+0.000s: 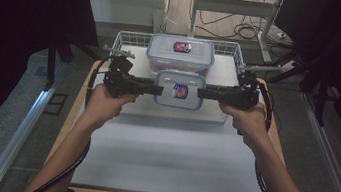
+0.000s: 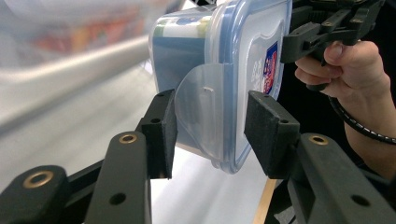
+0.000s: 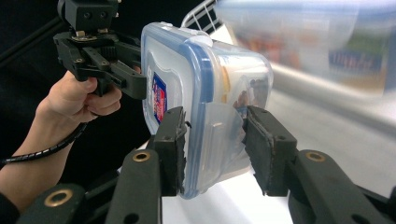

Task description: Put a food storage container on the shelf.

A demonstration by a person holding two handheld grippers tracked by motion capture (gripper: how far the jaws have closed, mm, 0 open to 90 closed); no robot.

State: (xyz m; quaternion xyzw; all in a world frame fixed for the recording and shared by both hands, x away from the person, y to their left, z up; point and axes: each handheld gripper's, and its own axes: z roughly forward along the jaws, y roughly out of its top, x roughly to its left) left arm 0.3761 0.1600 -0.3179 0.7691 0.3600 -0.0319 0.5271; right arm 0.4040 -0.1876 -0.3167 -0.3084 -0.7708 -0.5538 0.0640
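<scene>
While both hands sit level at mid-frame in the high view, I read this as the carry step: a small container [image 1: 179, 89] is clamped between 2 grippers and held off the white mat [image 1: 170, 151].

Left of centre: left gripper [image 1: 158, 90] points inward, its jaws closed on the container's left end. In the left gripper view the black pads [image 2: 164, 130] bracket the clear latch flap [image 2: 205, 112], one pad on the base side and one on the lid side. Contact looks firm, though the far pad's edge is hard to judge.

Centre: small container, blue-rimmed lid with a red and blue label, lid up. Just behind it, higher in the frame, a larger container [image 1: 180, 53] of the same make sits in a wire basket [image 1: 129, 37].

Right of centre: right gripper [image 1: 201, 93] mirrors the first, jaws closed on the right latch flap [image 3: 219, 135]; pads [image 3: 173, 144] press lid and base sides.

Next move, as I judge it: carry the small container toward the basket or onto the larger lid, keeping both hands matched in height and squeeze. If 1 side slackens, the container could tip or slip out.
</scene>
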